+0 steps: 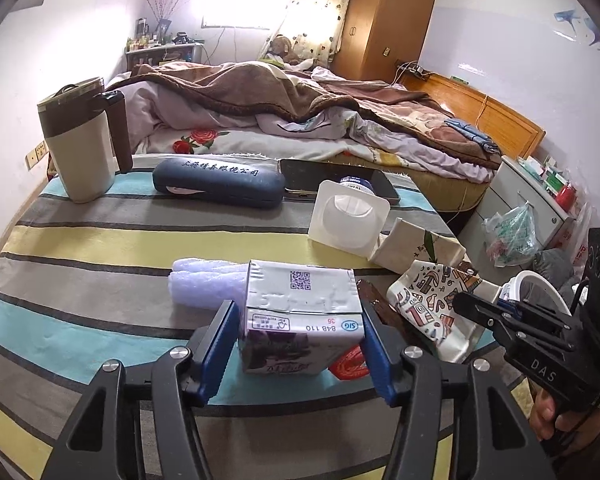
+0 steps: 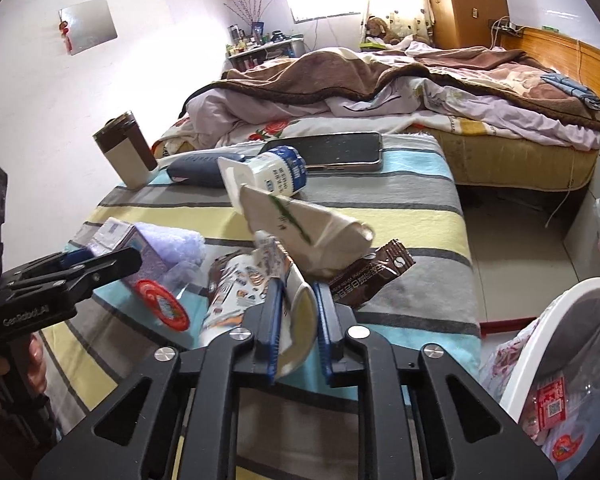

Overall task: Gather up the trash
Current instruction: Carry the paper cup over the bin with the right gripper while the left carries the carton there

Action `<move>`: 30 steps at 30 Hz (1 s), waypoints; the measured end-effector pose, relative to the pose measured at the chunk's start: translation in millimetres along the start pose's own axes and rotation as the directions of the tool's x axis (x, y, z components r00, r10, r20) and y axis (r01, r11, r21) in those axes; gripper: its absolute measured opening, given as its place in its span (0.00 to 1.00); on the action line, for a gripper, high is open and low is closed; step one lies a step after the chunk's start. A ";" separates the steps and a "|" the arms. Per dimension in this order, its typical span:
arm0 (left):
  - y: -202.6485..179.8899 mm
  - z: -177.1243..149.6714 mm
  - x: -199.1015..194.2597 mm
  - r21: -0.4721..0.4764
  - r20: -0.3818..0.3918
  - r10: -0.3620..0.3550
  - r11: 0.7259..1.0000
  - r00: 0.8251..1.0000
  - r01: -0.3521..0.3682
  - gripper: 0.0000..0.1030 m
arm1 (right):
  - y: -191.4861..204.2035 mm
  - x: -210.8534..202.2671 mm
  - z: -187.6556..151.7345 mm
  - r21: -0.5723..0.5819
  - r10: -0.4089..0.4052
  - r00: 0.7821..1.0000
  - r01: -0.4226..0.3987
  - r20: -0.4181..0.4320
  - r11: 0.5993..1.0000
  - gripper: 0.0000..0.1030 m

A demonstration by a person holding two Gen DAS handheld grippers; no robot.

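- Trash is lying scattered over the near half of the striped cloth-covered tabletop: a purple-and-silver milk carton, a crushed paper cup with a colourful doodle print, a white yogurt pot on its side, a flattened white paper cup with a green leaf mark, a brown snack wrapper and a round red-rimmed lid.
- Left gripper is bracketing the milk carton at 6 o'clock in its own view, jaws half open, with the blue pads sitting at the carton's two sides; whether they are pressing on it I cannot tell for sure.
- Right gripper is nearly closed, its blue pads pinching the rim of the doodle-print cup, which is lying tilted toward 10 o'clock in the right wrist view.
- A white plastic bin with trash inside is standing off the tabletop's edge at 4 o'clock in that view.
- At 11 o'clock a beige-and-brown lidded mug is standing upright, with a dark blue glasses case and a black phone lying beside it along the far edge.
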State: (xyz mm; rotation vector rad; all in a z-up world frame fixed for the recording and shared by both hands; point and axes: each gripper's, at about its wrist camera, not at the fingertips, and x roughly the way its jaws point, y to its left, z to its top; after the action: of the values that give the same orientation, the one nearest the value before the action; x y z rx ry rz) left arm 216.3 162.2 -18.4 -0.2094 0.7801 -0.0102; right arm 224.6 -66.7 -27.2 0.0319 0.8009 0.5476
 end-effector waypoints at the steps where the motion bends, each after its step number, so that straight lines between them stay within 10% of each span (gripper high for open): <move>1: 0.6 -0.6 -0.5 -0.003 0.002 0.003 1.000 1.000 -0.003 0.57 | 1.9 -0.7 -0.5 -0.006 0.001 1.000 -0.001 0.002 1.000 0.13; 30: -37.7 -18.8 -70.2 0.076 0.095 -0.005 0.997 0.995 -0.002 0.57 | 12.0 -50.6 -10.8 0.004 0.011 0.993 -0.011 0.119 1.000 0.11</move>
State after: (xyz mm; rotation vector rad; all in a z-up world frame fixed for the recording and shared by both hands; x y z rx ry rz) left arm 155.8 127.9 24.7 -0.1372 0.6837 -0.0315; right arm 183.2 -82.4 2.0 0.0727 0.6865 0.5490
